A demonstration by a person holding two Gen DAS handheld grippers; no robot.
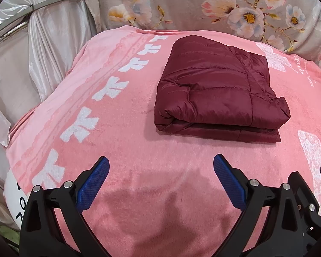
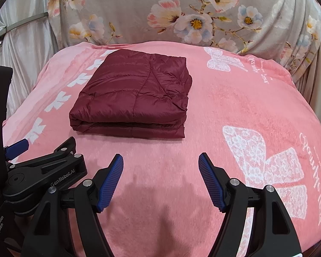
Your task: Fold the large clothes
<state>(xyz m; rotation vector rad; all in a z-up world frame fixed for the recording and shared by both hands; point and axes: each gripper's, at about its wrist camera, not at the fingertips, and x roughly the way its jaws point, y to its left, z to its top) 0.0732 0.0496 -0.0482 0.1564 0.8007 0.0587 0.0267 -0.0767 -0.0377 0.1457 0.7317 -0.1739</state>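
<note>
A dark red quilted jacket [image 1: 218, 85] lies folded into a compact rectangle on the pink blanket [image 1: 126, 132]; in the right wrist view the jacket [image 2: 132, 94] sits left of centre. My left gripper [image 1: 161, 162] hovers short of the jacket's near edge, jaws wide apart, nothing between its blue pads. My right gripper [image 2: 160, 160] is likewise open and empty, a little back from the jacket's folded front edge. The left gripper's body [image 2: 45, 171] shows at the lower left of the right wrist view.
The pink blanket [image 2: 235, 111] with white bow and butterfly prints covers the whole surface. A grey floral cloth [image 2: 182, 15] hangs behind it. Shiny pale curtain fabric [image 1: 42, 49] drapes at the left. The blanket drops off at the left and right edges.
</note>
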